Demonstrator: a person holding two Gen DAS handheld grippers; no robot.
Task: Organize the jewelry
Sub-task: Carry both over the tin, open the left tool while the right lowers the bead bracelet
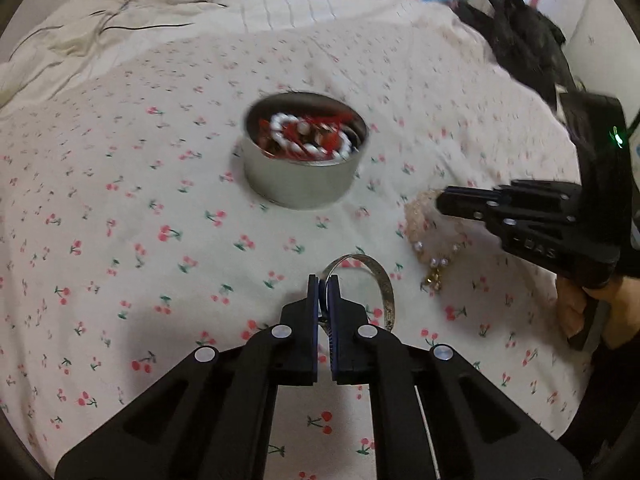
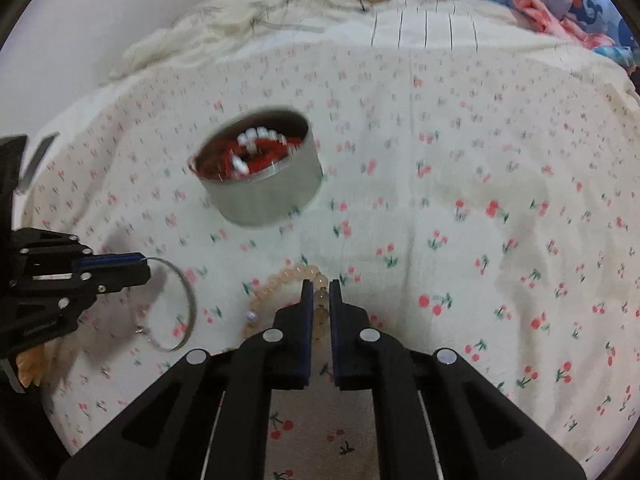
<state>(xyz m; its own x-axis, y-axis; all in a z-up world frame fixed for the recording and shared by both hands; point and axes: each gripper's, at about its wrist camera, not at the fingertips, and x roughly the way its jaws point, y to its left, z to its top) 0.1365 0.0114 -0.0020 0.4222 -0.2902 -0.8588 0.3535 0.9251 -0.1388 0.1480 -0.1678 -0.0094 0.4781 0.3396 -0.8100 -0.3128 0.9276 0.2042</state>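
Note:
A round metal tin stands on the cherry-print bedsheet and holds red and white bead jewelry; it also shows in the right wrist view. My left gripper is shut on a silver bangle, which also shows in the right wrist view, held a little above the sheet in front of the tin. My right gripper is shut on a peach bead bracelet, which hangs from it in the left wrist view, to the right of the tin.
The bedsheet covers the whole work area. A cream blanket with thin black cables lies at the back left. Black clothing and colourful fabric lie at the back right.

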